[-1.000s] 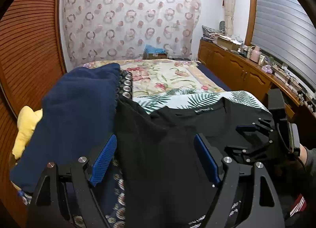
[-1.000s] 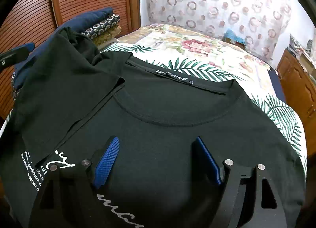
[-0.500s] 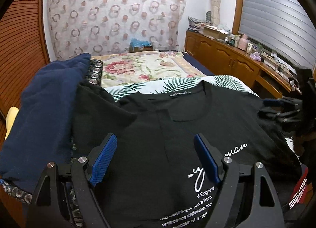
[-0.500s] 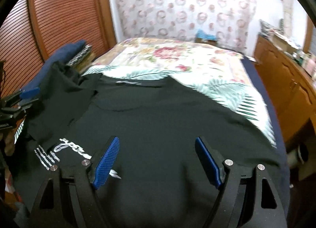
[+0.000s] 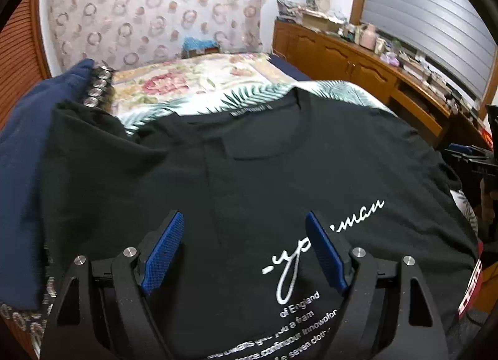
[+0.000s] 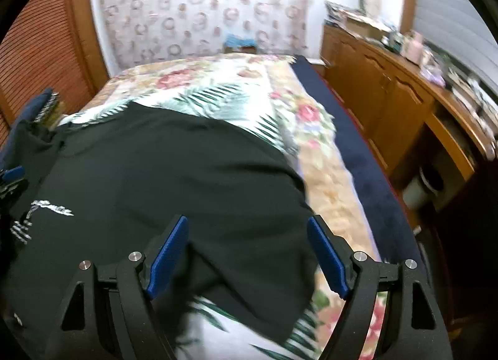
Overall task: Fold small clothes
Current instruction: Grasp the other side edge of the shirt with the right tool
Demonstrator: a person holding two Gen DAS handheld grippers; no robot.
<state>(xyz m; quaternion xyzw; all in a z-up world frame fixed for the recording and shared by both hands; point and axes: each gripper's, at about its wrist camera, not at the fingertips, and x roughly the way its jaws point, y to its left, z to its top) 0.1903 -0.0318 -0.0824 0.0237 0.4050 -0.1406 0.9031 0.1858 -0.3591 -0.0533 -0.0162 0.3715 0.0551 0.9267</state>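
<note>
Left hand-held gripper (image 5: pixel 244 251): jaws apart, nothing between the blue pads, poised over the printed chest of the black T-shirt (image 5: pixel 249 173).
Right hand-held gripper (image 6: pixel 247 252): jaws apart and empty, over the shirt's right edge.
T-shirt: spread front-up on the bed (image 5: pixel 193 79), left sleeve folded inward.
Left view only: white script and lines of small print, collar label, the other gripper at the right border.
Right view only: shirt's right edge against the floral cover (image 6: pixel 330 191); blurred.
Beside the shirt: navy garment (image 5: pixel 21 173), touching the left shoulder.
Far: wooden cabinets (image 6: pixel 389 92), patterned curtain (image 5: pixel 149 8).
</note>
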